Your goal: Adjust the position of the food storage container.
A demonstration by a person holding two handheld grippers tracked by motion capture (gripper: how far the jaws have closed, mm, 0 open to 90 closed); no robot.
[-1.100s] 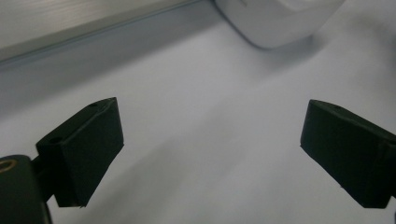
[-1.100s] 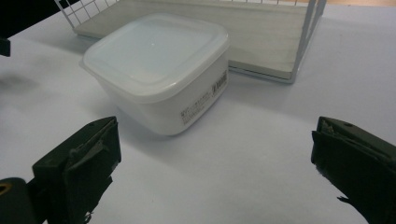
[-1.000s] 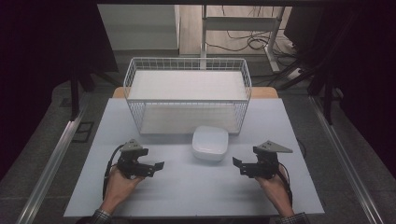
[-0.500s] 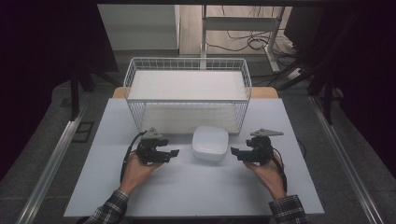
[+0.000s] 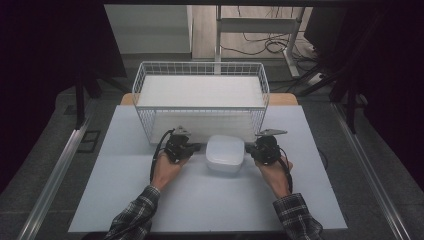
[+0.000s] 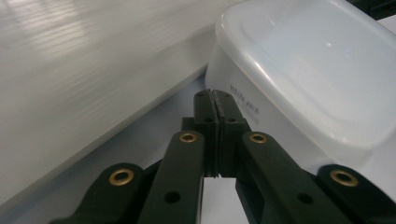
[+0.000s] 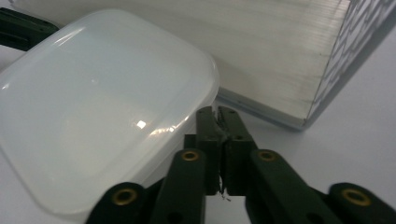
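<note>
I have the white, rounded-square plastic container with its lid on (image 5: 226, 152) sitting on the pale grey surface (image 5: 125, 190), just in front of the white wire-mesh basket (image 5: 200, 80) at the far side. My left hand-held gripper (image 5: 196, 147) sits at its left wall and my right hand-held gripper (image 5: 249, 149) at its right wall. Both have just been closing; each pair of jaws now meets pad to pad with nothing between them, the tips right beside the box. I cannot tell whether they touch it. Room is tight behind, since the basket's near wall stands just past the container, while the near half of the surface lies open around my forearms. The container is smooth, glossy and translucent; small printed lettering on its side is cut off by my jaws in the left gripper view.
</note>
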